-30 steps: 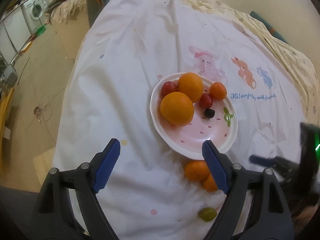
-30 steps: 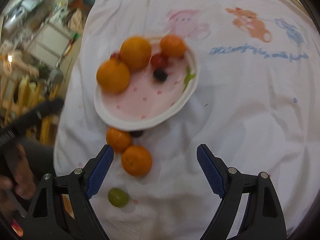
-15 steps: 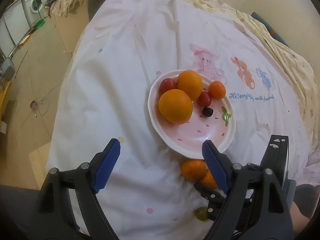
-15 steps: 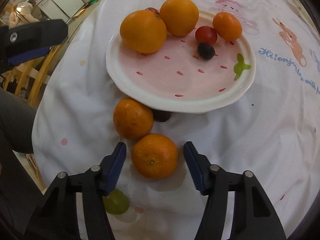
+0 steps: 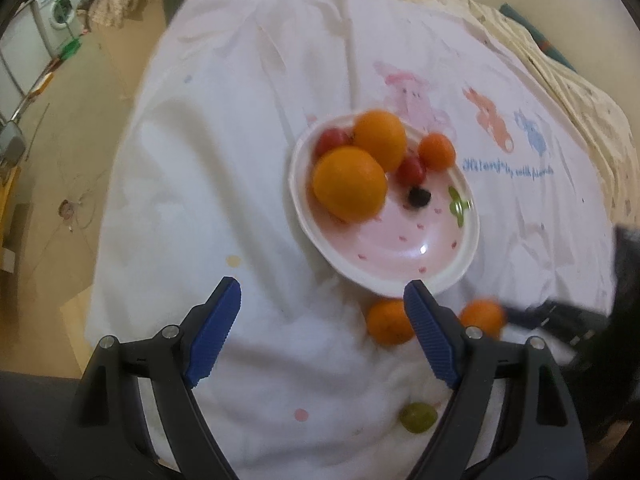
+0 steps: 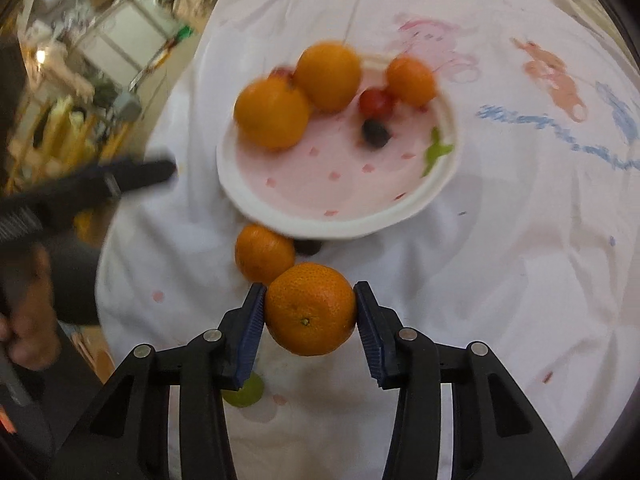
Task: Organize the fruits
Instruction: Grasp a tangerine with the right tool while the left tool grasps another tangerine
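A pink-and-white plate point(image 5: 448, 276) point(image 6: 304, 224) holds two big oranges point(image 5: 349, 189) point(image 6: 272, 113), a small mandarin point(image 5: 437, 151), cherry tomatoes and a dark grape point(image 6: 375, 132). My right gripper point(image 6: 310, 304) is shut on a mandarin point(image 6: 310, 308) point(image 5: 482, 316), held near the plate's front rim. A second mandarin point(image 6: 264, 254) point(image 5: 389, 321) lies on the cloth by the plate, with a dark grape point(image 6: 308, 246) under the rim. A green grape point(image 5: 418, 417) point(image 6: 244, 392) lies nearer. My left gripper point(image 5: 322, 336) is open and empty, above the cloth left of the loose fruit.
The white printed cloth point(image 5: 248, 152) covers a soft surface that drops off at the left to a tan floor point(image 5: 60, 152). A washing machine point(image 5: 60, 8) stands far left. A patterned blanket point(image 5: 580, 92) lies at the right.
My right gripper closed on the nearer mandarin and lifted it off the cloth. The left gripper drew back slightly and stayed open.
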`<act>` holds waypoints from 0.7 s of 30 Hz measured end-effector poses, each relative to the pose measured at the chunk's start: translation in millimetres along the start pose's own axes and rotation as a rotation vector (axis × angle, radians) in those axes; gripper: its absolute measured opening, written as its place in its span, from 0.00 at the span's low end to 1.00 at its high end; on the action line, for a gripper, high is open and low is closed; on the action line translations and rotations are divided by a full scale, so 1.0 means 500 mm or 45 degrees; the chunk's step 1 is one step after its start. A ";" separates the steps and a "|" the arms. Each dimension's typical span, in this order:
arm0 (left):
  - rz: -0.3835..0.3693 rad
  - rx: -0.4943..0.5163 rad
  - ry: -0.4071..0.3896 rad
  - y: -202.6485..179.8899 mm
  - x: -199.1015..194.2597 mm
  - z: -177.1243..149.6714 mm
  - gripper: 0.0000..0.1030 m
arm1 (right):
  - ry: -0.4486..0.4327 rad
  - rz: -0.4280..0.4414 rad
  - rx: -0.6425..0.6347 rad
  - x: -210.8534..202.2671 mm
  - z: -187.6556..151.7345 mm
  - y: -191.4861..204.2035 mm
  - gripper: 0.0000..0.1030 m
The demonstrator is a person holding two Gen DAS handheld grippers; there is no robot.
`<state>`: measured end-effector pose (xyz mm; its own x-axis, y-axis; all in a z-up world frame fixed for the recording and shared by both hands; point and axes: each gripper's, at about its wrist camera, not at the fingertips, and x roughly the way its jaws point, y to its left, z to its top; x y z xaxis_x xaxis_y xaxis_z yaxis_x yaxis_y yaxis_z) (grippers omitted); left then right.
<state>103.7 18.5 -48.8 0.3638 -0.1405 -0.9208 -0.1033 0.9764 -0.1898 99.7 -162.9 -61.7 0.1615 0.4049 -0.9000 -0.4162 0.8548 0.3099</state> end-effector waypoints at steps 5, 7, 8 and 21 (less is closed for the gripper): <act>-0.003 0.079 0.074 -0.046 0.036 -0.021 0.79 | -0.128 0.021 0.207 -0.069 0.004 -0.077 0.45; -0.018 0.122 0.147 -0.072 0.064 -0.033 0.79 | -0.158 0.018 0.277 -0.087 0.004 -0.102 0.45; -0.014 0.132 0.164 -0.080 0.072 -0.037 0.79 | -0.170 0.018 0.313 -0.094 0.003 -0.115 0.45; 0.050 0.248 0.248 -0.148 0.133 -0.054 0.40 | -0.166 0.022 0.387 -0.093 0.003 -0.140 0.45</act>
<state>110.8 -67.7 -105.1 0.1764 -0.1121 -0.9779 0.0731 0.9922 -0.1006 122.4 -241.1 -41.1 0.2785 0.4415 -0.8529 -0.1369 0.8973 0.4197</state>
